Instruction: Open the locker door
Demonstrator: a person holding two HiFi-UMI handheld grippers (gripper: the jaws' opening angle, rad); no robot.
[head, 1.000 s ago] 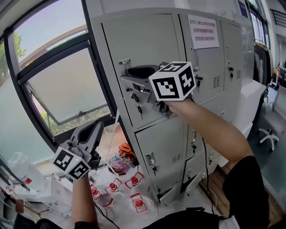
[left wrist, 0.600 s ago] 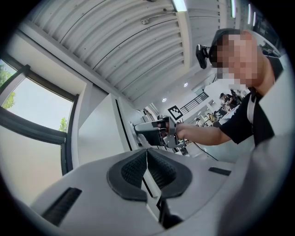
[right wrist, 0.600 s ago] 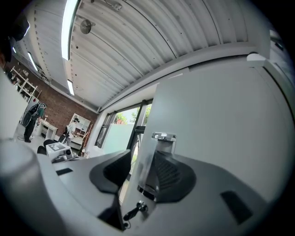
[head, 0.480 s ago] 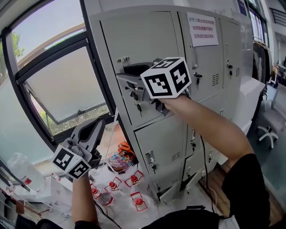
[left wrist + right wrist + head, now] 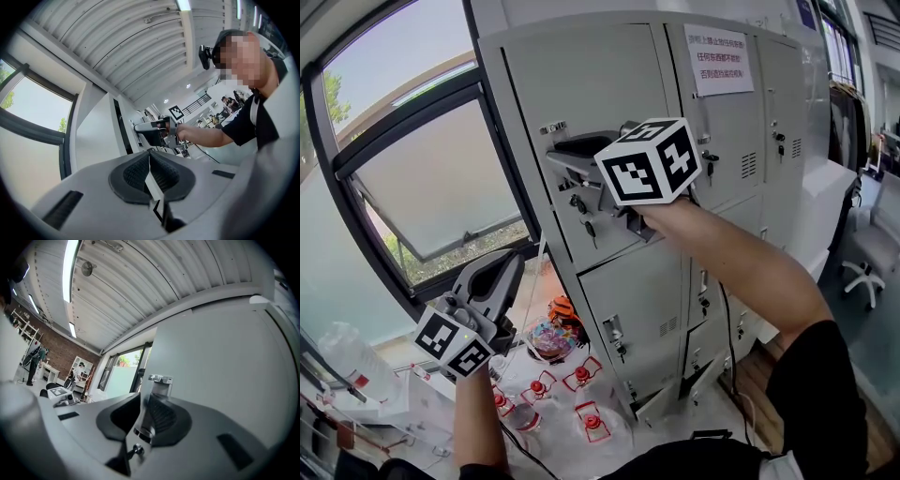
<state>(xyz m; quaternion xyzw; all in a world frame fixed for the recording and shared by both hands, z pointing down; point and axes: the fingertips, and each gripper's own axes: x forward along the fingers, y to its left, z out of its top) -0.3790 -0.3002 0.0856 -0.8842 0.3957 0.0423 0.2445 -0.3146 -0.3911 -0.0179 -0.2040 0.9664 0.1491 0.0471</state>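
The head view looks steeply down on the lockers [image 5: 609,103]. The left gripper view faces them from lower left; the right gripper view hugs the door handle [image 5: 160,379].

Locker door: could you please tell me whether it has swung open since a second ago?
No; the locker door still sits shut, flush with the locker frame.

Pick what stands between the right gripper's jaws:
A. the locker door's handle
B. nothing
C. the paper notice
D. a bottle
A: the right gripper view shows the metal handle of the door standing between the jaws of the right gripper, which are closing on it.
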